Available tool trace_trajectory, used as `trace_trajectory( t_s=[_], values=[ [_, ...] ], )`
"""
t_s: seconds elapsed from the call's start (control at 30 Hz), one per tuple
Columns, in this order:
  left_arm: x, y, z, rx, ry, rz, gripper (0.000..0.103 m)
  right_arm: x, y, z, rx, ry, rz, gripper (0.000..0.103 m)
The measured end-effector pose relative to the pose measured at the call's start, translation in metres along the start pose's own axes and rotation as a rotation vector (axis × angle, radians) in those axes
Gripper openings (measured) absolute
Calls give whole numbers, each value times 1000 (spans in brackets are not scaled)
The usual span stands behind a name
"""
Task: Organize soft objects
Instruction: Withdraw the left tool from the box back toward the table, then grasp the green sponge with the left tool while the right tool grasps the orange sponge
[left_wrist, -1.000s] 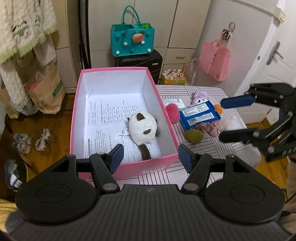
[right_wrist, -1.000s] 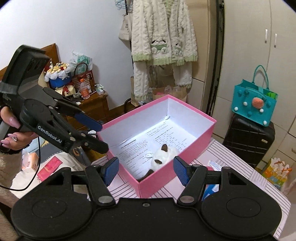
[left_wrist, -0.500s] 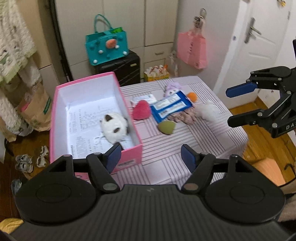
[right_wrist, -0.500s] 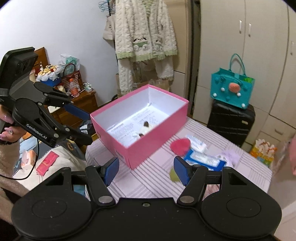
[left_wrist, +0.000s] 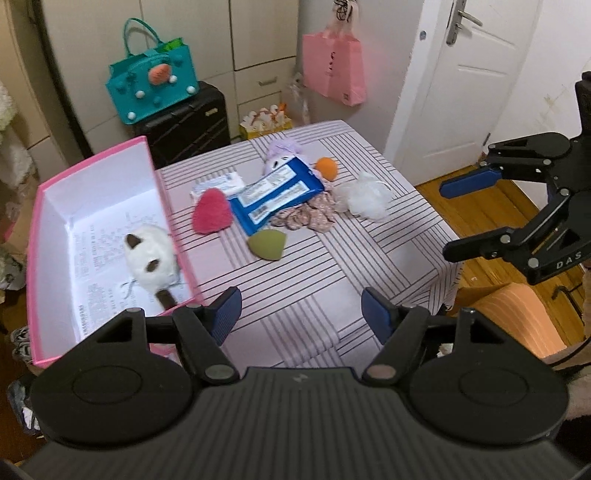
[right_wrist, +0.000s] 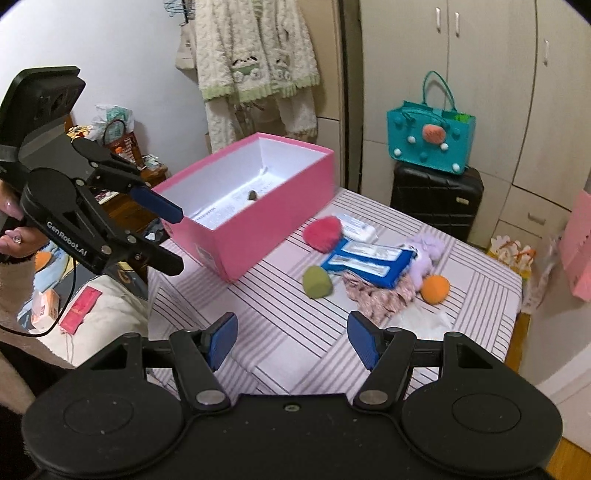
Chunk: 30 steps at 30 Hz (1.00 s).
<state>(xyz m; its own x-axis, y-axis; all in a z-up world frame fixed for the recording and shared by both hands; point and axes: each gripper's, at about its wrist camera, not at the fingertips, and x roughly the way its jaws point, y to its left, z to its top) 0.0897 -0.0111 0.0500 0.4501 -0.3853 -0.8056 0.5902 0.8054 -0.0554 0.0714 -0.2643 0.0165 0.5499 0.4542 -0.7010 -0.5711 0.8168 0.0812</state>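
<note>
A pink box (left_wrist: 162, 206) (right_wrist: 258, 236) stands at the left of the striped table (left_wrist: 314, 295) with a white plush cat (left_wrist: 149, 254) lying inside. On the cloth lie a red sponge (left_wrist: 211, 216) (right_wrist: 322, 229), a green sponge (left_wrist: 266, 244) (right_wrist: 317, 282), an orange sponge (left_wrist: 327, 168) (right_wrist: 436, 290), a blue packet (left_wrist: 275, 197) (right_wrist: 369, 262), a purple plush (left_wrist: 282, 151) (right_wrist: 424, 253), a floral cloth (left_wrist: 308, 218) (right_wrist: 373, 295) and a white mesh puff (left_wrist: 364, 197). My left gripper (left_wrist: 301, 314) (right_wrist: 164, 236) and right gripper (right_wrist: 291, 341) (left_wrist: 469, 218) are open and empty, above the table's near side.
A black suitcase (left_wrist: 184, 122) with a teal bag (left_wrist: 151, 86) stands behind the table. A pink bag (left_wrist: 334, 66) hangs by a white door (left_wrist: 476, 74). Clothes (right_wrist: 255, 59) hang on the wall. A person's hand (right_wrist: 14, 229) holds the left gripper.
Both grippers swung right, from over the pink box toward the loose items on the cloth. The left jaws opened a little. The plush cat stays in the box.
</note>
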Motion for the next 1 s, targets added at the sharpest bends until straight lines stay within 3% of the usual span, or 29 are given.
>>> trace_trajectory(
  t_s=[0.37, 0.63, 1.0],
  values=[
    [56, -11, 20, 35, 24, -15, 71, 33, -48, -10, -2, -1, 1, 71],
    [100, -8, 23, 23, 13, 9, 69, 77, -88, -19, -31, -40, -64, 71],
    [152, -2, 22, -24, -56, 149, 69, 115, -139, -8, 50, -101, -95, 71]
  ],
)
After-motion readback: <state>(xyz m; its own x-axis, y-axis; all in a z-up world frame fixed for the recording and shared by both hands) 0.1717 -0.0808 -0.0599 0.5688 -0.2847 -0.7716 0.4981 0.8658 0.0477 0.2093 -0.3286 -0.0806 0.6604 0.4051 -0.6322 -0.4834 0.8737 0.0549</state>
